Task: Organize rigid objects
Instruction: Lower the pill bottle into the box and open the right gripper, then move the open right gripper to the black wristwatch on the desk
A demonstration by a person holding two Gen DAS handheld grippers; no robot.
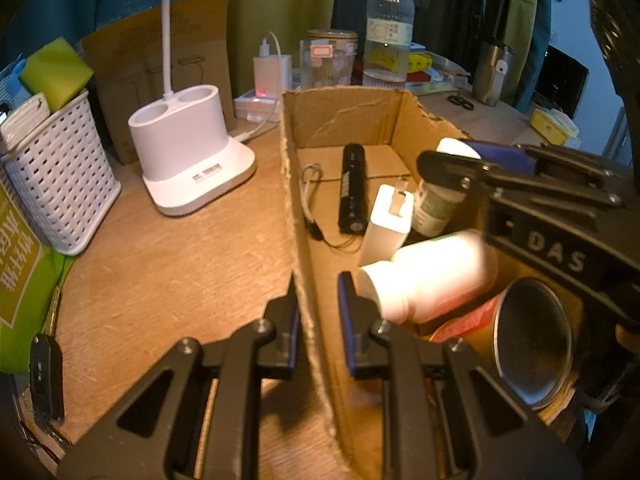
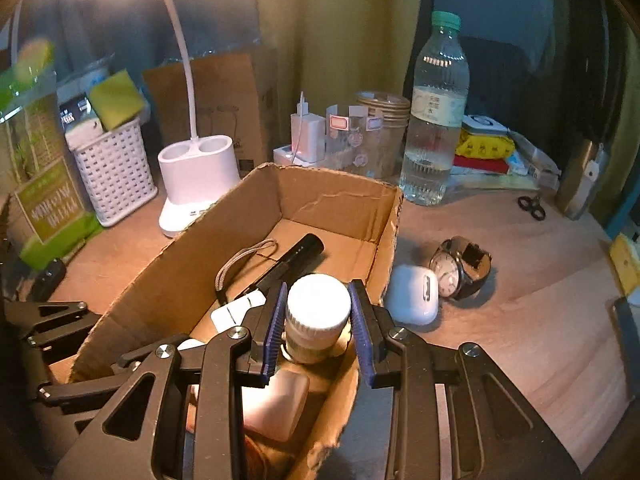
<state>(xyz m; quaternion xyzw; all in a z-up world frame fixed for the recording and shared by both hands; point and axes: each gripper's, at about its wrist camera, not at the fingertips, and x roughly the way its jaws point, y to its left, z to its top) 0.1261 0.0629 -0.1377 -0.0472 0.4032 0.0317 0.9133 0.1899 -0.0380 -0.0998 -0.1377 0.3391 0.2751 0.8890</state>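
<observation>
Left gripper (image 1: 316,292): black two-finger tool with blue pads; jaws clamped on the left wall of the open brown cardboard box (image 1: 304,264), steadying it on the wooden table (image 1: 160,264).
Right gripper (image 2: 318,320): jaws closed on the white ribbed cap of a small pale medicine bottle (image 2: 318,308), held upright over the box's near right corner; in the left wrist view the same bottle (image 1: 436,204) hangs from the fingers beside the right wall.
Box contents: black cylindrical flashlight (image 1: 352,188) with grey wrist cord; white rectangular charger block (image 1: 386,228); white plastic bottle lying on its side (image 1: 428,276); red tin can with bare metal end (image 1: 528,336).
Still outside: white rounded earbud case (image 2: 412,294) and dark-strapped wristwatch (image 2: 460,268), just beside the right wall.
Step in hand (a judgement): lowering the held bottle into the box.
Doing it well: aim for the bare floor between charger and right wall; keep the bottle upright; part the jaws only once its base rests; keep the left grip firm so the box does not slide.
</observation>
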